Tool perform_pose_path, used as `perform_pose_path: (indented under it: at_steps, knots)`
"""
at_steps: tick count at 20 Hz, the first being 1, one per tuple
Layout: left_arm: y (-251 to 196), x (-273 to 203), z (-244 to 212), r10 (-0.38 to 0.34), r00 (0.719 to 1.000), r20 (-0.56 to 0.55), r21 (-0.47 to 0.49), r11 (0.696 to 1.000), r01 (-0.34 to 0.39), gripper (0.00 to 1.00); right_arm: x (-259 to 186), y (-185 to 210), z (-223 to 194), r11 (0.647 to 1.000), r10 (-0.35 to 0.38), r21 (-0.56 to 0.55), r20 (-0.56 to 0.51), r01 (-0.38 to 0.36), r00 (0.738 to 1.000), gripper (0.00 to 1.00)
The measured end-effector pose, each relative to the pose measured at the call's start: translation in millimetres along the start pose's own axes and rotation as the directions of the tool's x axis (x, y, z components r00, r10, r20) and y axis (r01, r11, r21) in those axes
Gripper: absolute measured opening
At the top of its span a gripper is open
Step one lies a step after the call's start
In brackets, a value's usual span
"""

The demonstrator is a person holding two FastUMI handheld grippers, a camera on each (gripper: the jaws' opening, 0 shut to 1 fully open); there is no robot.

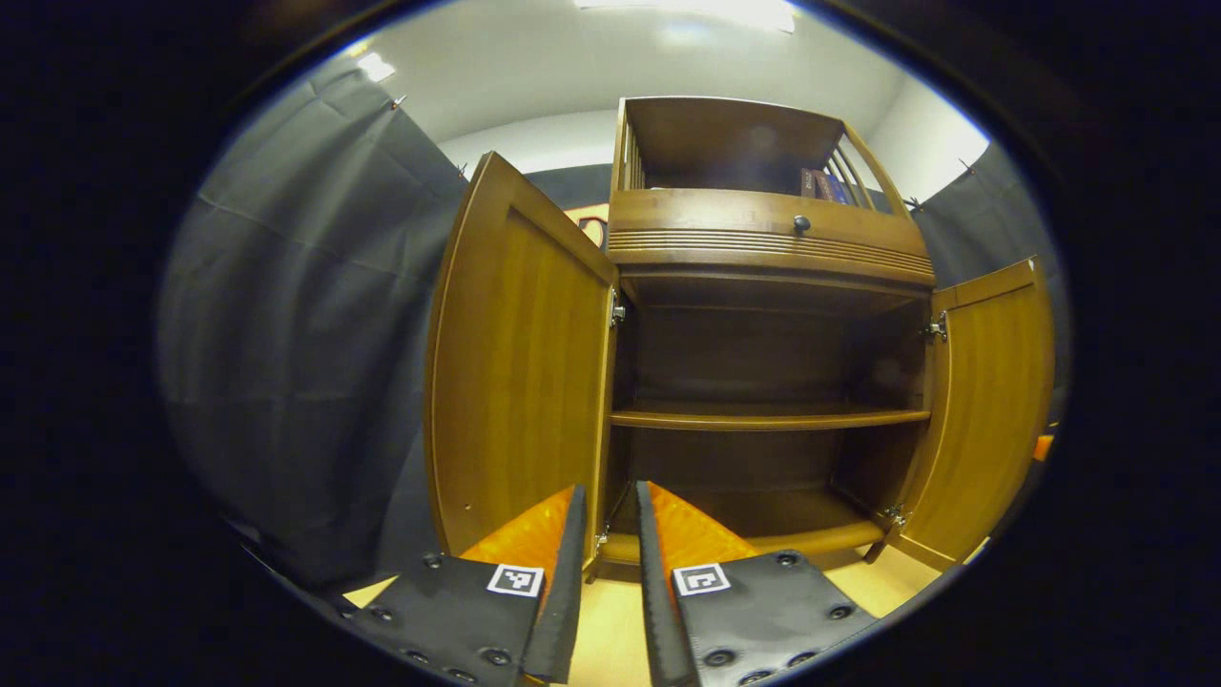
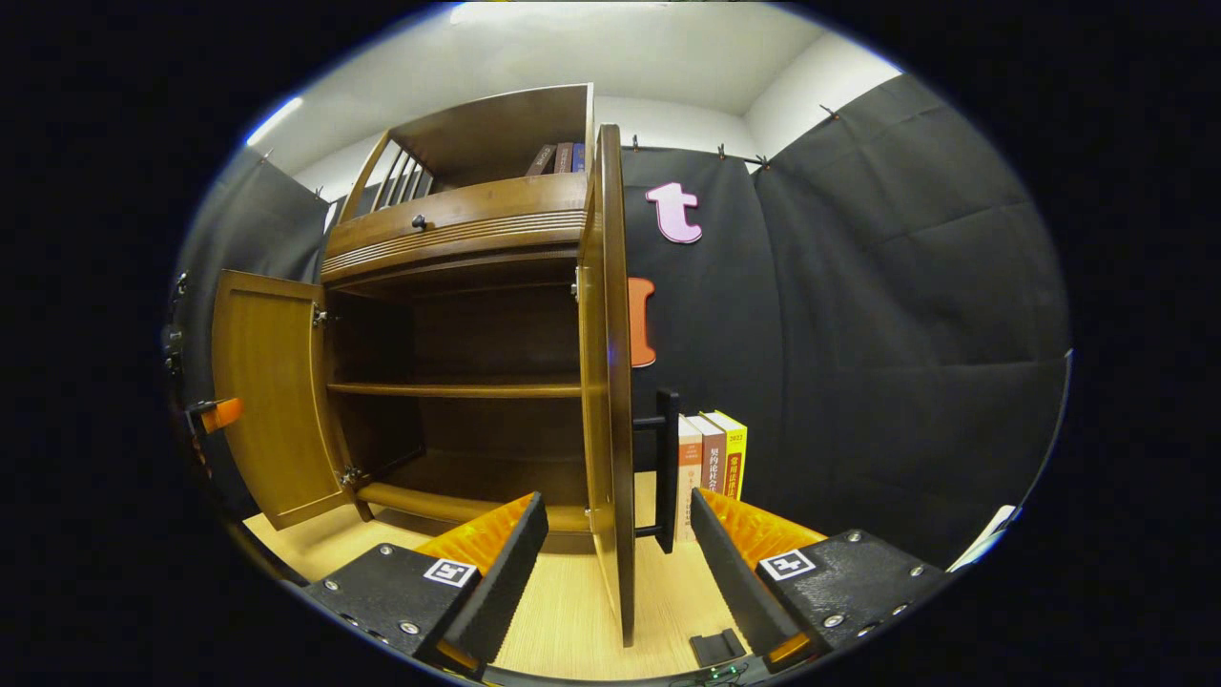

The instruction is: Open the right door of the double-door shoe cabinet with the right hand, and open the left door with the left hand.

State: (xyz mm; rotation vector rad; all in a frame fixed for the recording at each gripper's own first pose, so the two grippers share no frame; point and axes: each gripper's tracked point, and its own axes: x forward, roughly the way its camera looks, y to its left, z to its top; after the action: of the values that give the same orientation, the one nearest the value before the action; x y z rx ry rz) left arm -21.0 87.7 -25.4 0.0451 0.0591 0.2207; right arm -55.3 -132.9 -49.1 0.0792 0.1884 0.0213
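The wooden shoe cabinet (image 1: 773, 248) stands with both doors swung out. Its left door (image 1: 515, 363) is wide open, and so is its right door (image 1: 992, 401). My left gripper (image 1: 609, 489) points at the left door's hinge side, its fingers a narrow gap apart with nothing between them. In the right gripper view the right door (image 2: 610, 382) shows edge-on, with its black bar handle (image 2: 668, 468) on the outer face. My right gripper (image 2: 618, 498) is open and straddles that door's edge, and neither finger touches it. The left door (image 2: 272, 401) stands open at the far left.
Inside the cabinet runs a bare middle shelf (image 1: 763, 417). Above it is a drawer with a knob (image 1: 801, 224), and books (image 2: 558, 157) stand on the top rack. More books (image 2: 711, 458) stand on the wooden floor behind the right door. A small black object (image 2: 715, 647) lies near it.
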Motion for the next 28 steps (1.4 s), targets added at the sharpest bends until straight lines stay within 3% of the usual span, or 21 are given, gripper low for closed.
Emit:
perform_pose_path:
  at_steps: [5,8,28]
  knots:
    - [-17.2,-1.1,-8.4,-0.009,1.000,0.000,0.085,0.996,0.009,0.75,7.0,4.8,8.3,1.000,0.031,-0.005,0.008,-0.031,0.999,0.92]
    - [-29.4,-9.2,-11.9,-0.036,0.999,-0.005,0.050,0.998,0.036,1.00,9.0,7.0,14.9,0.999,0.041,-0.007,0.024,-0.041,0.999,0.92]
    - [-24.1,-16.5,-14.5,-0.028,1.000,-0.009,0.054,0.998,0.028,0.99,6.5,13.5,17.5,0.999,0.048,-0.020,0.026,-0.048,0.998,0.92]
